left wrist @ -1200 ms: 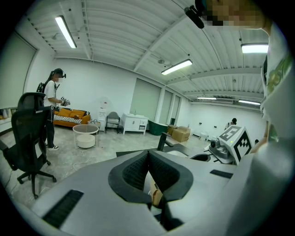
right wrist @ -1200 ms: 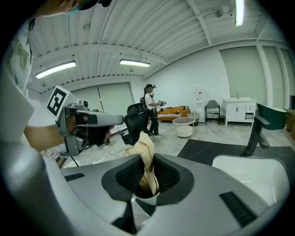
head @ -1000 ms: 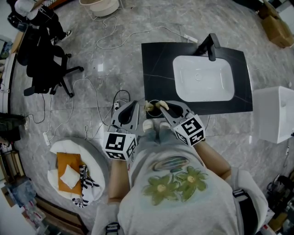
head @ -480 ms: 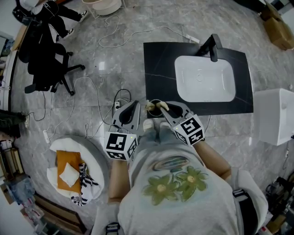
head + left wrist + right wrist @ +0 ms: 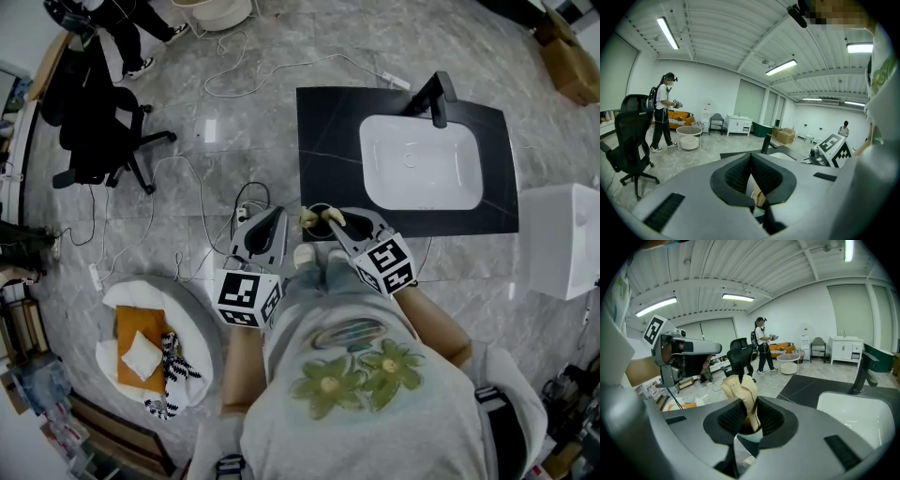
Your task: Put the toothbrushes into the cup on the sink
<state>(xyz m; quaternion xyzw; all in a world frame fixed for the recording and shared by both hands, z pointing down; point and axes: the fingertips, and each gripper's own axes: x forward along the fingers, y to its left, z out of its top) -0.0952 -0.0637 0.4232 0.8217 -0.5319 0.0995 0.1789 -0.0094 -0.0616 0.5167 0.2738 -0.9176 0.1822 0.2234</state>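
Nearest us, our left gripper (image 5: 751,157) has its jaws pressed together on nothing, while our right gripper (image 5: 749,398), at its three o'clock, is clamped on the beige toothbrushes (image 5: 739,384). Their lower ends sit in the white cup (image 5: 751,437), which stands at the near left corner of the black counter (image 5: 323,122), at seven o'clock from the white sink (image 5: 422,169).

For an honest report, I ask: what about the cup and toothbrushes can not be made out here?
- Round cup: only a rim piece shows, right gripper view; the right gripper covers the rest.
- Beige toothbrushes: handles hidden by its jaws.
- Head view: both too small; count unclear.
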